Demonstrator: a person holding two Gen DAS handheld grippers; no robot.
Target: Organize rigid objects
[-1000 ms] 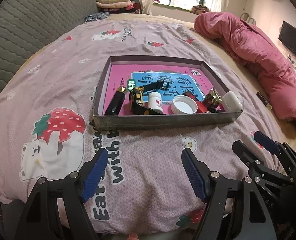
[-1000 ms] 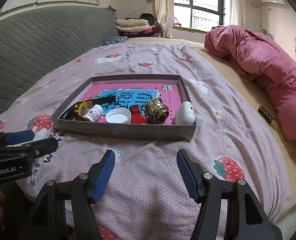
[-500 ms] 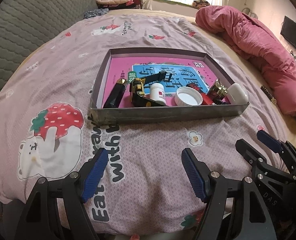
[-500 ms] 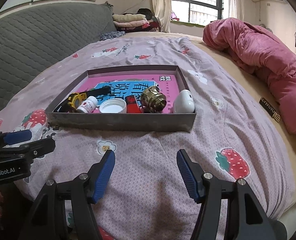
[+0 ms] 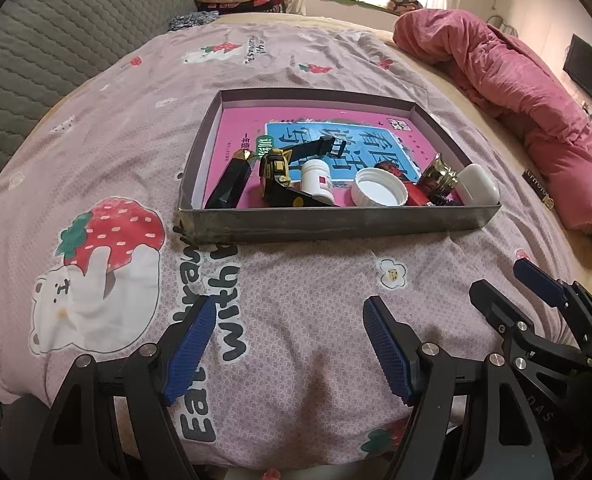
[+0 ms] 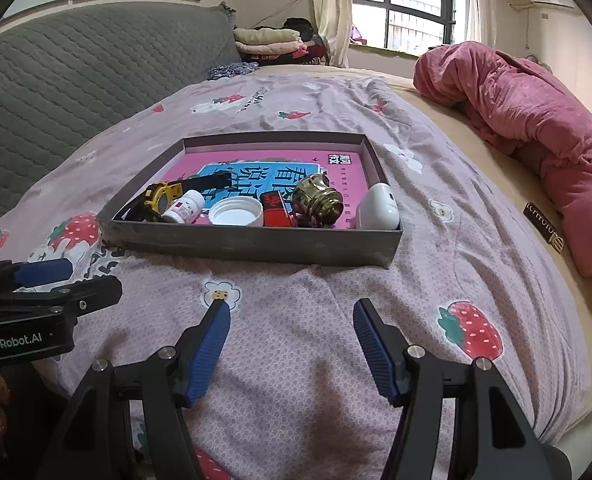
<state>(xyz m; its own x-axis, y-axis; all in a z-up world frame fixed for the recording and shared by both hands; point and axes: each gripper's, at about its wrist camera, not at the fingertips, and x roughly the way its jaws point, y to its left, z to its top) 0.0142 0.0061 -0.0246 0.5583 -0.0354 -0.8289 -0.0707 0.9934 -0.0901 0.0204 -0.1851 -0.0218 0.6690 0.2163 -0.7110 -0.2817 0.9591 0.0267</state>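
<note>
1. Bed [image 5: 303,320] with a strawberry sheet, pink quilt [image 6: 535,128] off to the side.
2. Tray [image 5: 335,222] holds bottle [image 5: 315,176], cap [image 5: 379,194], tape measure [image 5: 276,172].
3. Left gripper [image 5: 288,344] and right gripper [image 6: 292,340] both spread wide, empty, hovering short of the tray.

A bed [image 5: 296,64] covered by a pale purple strawberry-print sheet [image 5: 108,152] carries a shallow grey tray [image 5: 335,222] near its middle. Along the right side lies a bunched pink quilt [image 5: 515,92], with folded clothes [image 6: 268,40] stacked at the far end.
</note>
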